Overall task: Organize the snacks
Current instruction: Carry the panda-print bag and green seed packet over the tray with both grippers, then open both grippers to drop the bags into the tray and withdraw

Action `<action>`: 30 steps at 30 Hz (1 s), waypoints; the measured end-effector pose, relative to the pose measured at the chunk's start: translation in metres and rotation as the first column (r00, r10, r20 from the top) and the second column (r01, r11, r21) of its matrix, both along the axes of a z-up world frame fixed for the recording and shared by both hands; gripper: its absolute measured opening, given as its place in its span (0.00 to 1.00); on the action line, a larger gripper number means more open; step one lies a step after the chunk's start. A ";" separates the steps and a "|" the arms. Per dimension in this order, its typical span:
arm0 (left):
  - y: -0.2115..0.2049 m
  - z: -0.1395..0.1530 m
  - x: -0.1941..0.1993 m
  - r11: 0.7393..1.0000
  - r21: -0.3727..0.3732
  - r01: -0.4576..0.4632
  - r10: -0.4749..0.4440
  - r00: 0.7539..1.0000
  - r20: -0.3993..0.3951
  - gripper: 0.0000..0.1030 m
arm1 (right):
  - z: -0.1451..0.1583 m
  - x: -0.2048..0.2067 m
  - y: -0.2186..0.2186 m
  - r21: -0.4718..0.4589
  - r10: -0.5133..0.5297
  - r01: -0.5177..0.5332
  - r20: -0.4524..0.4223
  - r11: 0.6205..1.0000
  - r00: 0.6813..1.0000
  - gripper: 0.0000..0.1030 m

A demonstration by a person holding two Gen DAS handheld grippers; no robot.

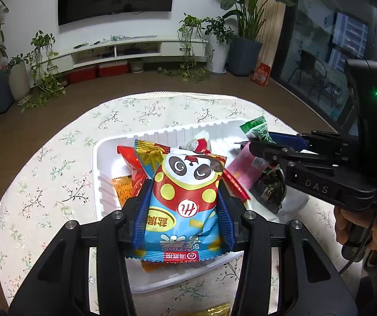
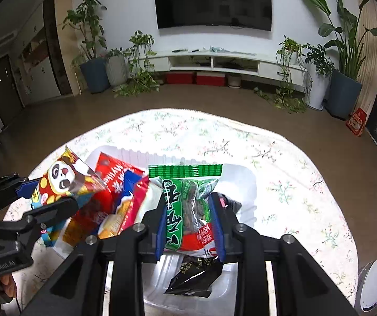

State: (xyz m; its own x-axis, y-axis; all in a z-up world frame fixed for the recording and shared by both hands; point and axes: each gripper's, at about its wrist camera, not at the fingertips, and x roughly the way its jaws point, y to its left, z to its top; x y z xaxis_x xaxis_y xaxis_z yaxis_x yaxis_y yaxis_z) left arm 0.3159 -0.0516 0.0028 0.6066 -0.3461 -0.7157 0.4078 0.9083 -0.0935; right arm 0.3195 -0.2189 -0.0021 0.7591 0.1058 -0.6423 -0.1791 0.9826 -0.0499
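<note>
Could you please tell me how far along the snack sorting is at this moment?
Done: several packets already lie in the white tray, among them a red packet and a black packet. In hand: the left gripper is shut on the panda snack bag and the right gripper on the green snack packet, both above the tray. Left: releasing these two; a gold packet shows at the left view's bottom edge.

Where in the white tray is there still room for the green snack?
The tray's right end, beside the black packet, looks bare. The left end is crowded with red packets. The flowered tablecloth right of the tray is free too.
</note>
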 end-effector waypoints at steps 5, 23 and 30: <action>-0.005 -0.014 0.004 1.000 0.016 0.005 -0.005 1.000 -0.012 0.42 | -0.015 0.007 0.007 -0.029 0.003 -0.004 -0.031 1.000 1.000 0.31; -0.015 -0.044 0.016 0.998 0.060 -0.024 0.024 1.000 -0.007 0.69 | -0.037 0.006 0.016 -0.082 -0.005 0.001 -0.050 0.997 0.999 0.43; -0.012 -0.032 0.004 0.998 0.055 -0.016 0.016 1.000 0.012 0.77 | -0.033 0.000 0.012 -0.085 -0.012 0.008 -0.044 0.996 0.999 0.55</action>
